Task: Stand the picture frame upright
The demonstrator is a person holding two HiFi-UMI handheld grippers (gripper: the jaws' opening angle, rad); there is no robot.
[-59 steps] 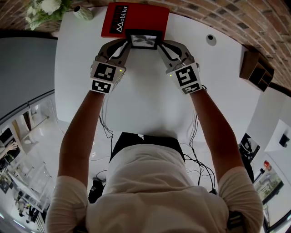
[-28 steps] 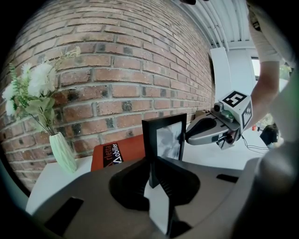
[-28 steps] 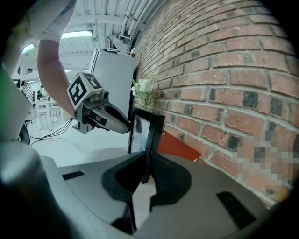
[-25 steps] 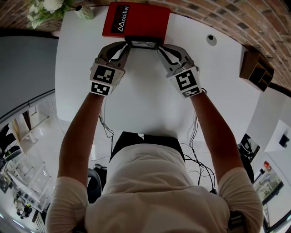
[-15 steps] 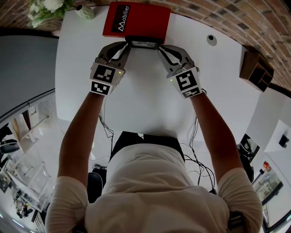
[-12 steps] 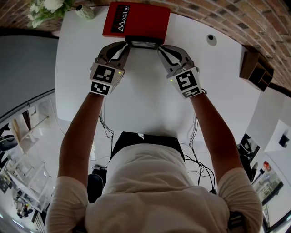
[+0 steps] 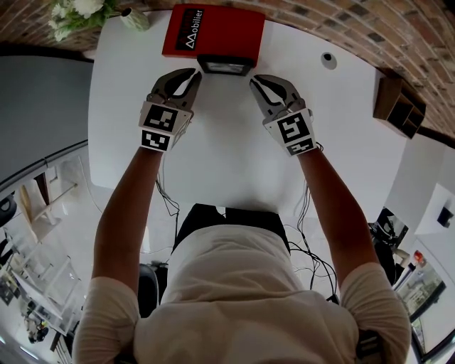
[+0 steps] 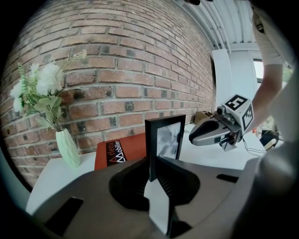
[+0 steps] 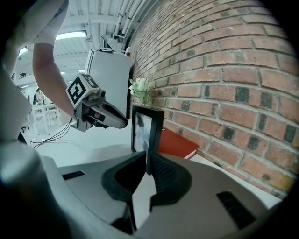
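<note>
The black picture frame [image 7: 225,65] stands upright on the white table [image 7: 227,156], just in front of a red book [image 7: 213,30]. In the head view I see mostly its top edge. My left gripper [image 7: 186,77] is a little off its left end and my right gripper [image 7: 264,82] a little off its right end, neither touching it. In the left gripper view the frame [image 8: 164,142] rises beyond the jaws [image 8: 152,179], which stand a narrow gap apart with nothing between them. The right gripper view shows the same: the frame [image 9: 145,130] ahead, the jaws [image 9: 147,172] slightly apart and empty.
A pale green vase with white flowers [image 7: 131,18] stands at the table's far left corner, next to the brick wall [image 8: 140,70]. A small round dark object [image 7: 327,60] lies at the far right. A wooden box [image 7: 398,106] sits beyond the table's right edge.
Both grippers have drawn back from the frame's ends toward me and let go of it. The frame, earlier tipped with its picture showing, stays standing upright on its own.
</note>
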